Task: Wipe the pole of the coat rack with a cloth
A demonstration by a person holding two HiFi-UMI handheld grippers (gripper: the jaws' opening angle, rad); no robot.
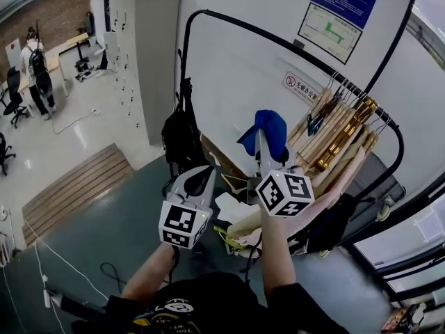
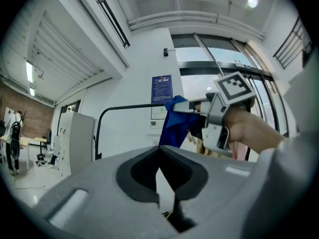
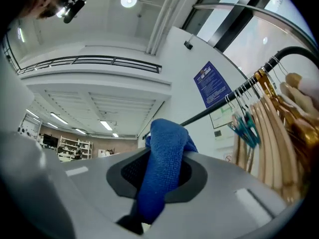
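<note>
We see the right gripper (image 1: 264,148) clamped on a blue microfibre cloth (image 1: 268,127): the cloth is pinched between its jaws and bunches out past the tips. The left gripper (image 1: 206,171) has its jaws drawn together, only a sliver of gap, with nothing between them. It is raised beside the right one, lower and to the left. The black coat rack pole (image 1: 278,46) arches up from the left upright and runs diagonally down to the right. Wooden hangers (image 1: 334,134) are crowded at its right end and a black bag (image 1: 181,138) hangs on the left upright. In the head view the cloth sits below the bare middle stretch of the pole, and in the right gripper view the pole passes beyond the cloth, so we read no contact yet. Our progress call: the cloth is in grasp and lifted toward the rack, so the pickup is done. No wiping contact shows, and we cannot tell whether any part of the pole is already clean. What is left, as we judge it, is closing the gap, pressing the cloth on the bar and running it along, with the hangers blocking the right end.
</note>
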